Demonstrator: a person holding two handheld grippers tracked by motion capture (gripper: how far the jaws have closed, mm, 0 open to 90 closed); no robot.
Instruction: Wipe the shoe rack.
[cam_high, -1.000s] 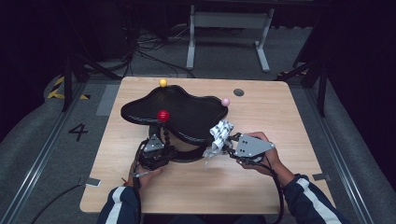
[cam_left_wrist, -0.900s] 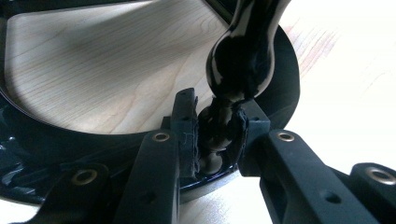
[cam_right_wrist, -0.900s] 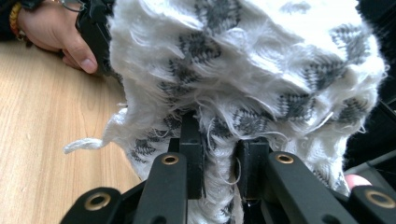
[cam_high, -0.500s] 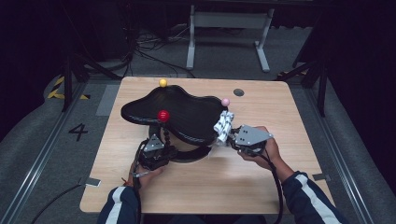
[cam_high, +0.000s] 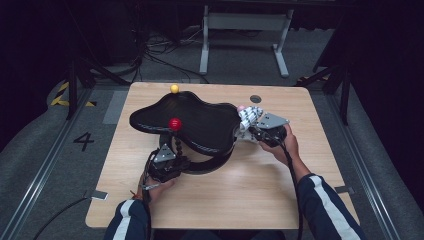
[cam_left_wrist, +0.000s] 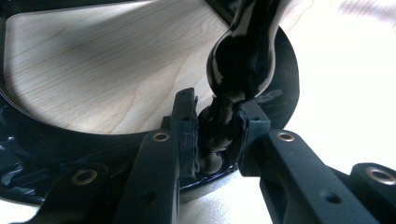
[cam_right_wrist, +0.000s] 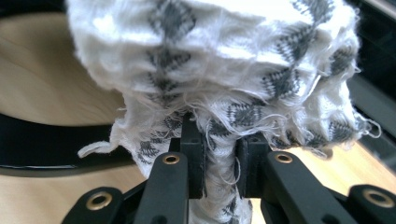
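Table (cam_high: 280, 200): light wood, wide bare stretch along the near edge and at the right; small dark round insert (cam_high: 255, 98) near the far edge
Black stand (cam_high: 187, 120): wavy-rimmed top over a ring base, left of centre; its near rim overhangs the base
Balls: yellow ball (cam_high: 174, 88) at the stand's far rim, red ball (cam_high: 174, 123) on its top, pink ball (cam_high: 241, 107) at the right rim, partly hidden by the cloth
Left gripper (cam_high: 167, 159): at the near foot of the stand, jaws clamped narrow on the black beaded stem (cam_left_wrist: 219, 126) just above the ring base
Left hand (cam_high: 155, 186): low at the table's near side, sleeve coming in from the near edge
Right gripper (cam_high: 250, 126): at the stand's right rim, pointing left toward it, jaws pinched on the neck of a bunched white cloth with grey diamonds (cam_right_wrist: 224, 60)
Cloth position: against the right rim of the stand, touching or just beside the pink ball, cannot tell which
Right hand (cam_high: 280, 142): forearm angled in from the near right corner
Room: open wood right of and behind the right gripper; stand blocks its left
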